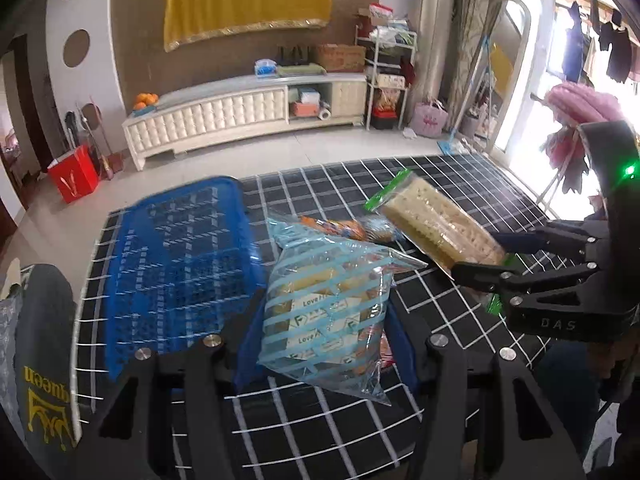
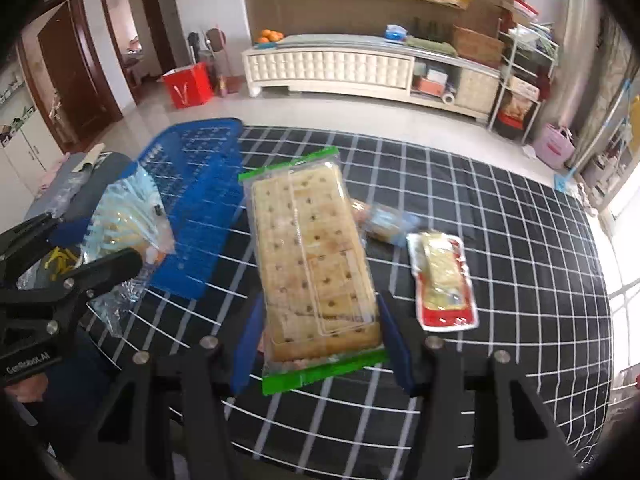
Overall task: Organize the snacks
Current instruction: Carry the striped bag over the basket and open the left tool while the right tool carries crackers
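**Both grippers loaded, basket waiting**

While both packs hang lifted, drop them flat into the basket, one at a time, judging by its narrow opening.

Left wrist view: left gripper (image 1: pixel 326 344) clamps the blue-striped bag (image 1: pixel 326 312); blue basket (image 1: pixel 180 256) at 10 o'clock.

Right wrist view: right gripper (image 2: pixel 320 340) pinches the cracker pack (image 2: pixel 310 264). Red-edged packet (image 2: pixel 442 282) at 3 o'clock and small wrapped snack (image 2: pixel 384 222) lie on the checked cloth (image 2: pixel 500 240), well clear of the route.

Brown wall (image 1: pixel 224 68); white cabinet (image 1: pixel 240 116); pale tiled floor (image 1: pixel 240 160).
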The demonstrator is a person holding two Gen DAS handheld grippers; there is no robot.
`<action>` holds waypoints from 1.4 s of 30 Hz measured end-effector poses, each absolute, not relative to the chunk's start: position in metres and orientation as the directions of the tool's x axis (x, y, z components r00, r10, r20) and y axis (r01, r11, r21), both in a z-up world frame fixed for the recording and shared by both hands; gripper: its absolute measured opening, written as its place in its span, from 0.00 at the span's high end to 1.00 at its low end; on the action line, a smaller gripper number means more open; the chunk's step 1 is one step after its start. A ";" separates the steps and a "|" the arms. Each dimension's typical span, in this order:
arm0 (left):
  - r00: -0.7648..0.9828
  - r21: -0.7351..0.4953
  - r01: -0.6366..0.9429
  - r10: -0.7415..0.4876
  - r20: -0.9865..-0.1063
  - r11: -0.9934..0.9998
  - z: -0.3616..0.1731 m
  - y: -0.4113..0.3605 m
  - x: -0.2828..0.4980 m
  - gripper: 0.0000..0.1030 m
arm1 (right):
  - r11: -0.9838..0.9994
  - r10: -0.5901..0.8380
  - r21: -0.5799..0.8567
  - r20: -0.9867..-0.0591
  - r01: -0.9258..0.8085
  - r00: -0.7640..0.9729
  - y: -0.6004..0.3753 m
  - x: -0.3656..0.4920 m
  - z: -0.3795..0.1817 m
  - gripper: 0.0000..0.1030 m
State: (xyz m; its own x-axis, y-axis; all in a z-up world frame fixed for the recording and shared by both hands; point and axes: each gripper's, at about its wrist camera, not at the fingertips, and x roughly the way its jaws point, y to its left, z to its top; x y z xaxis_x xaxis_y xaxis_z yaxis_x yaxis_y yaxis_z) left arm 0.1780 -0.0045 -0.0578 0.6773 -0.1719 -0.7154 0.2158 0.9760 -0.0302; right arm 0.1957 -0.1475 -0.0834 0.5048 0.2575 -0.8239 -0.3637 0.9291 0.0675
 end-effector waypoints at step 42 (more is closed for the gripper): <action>0.661 0.024 0.059 -0.021 -0.750 0.998 -0.085 0.140 0.285 0.27 | 0.886 0.324 0.100 -0.832 -0.452 0.450 -0.007 0.273 -0.096 0.41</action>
State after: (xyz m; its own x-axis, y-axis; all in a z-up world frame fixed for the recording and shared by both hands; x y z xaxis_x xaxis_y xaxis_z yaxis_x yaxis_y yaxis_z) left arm 0.2849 0.1404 -0.0849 0.6612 -0.0207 -0.7499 0.0587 0.9980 0.0242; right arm 0.2726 -0.0067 -0.0961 0.4500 0.3238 -0.8323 -0.4519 0.8864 0.1005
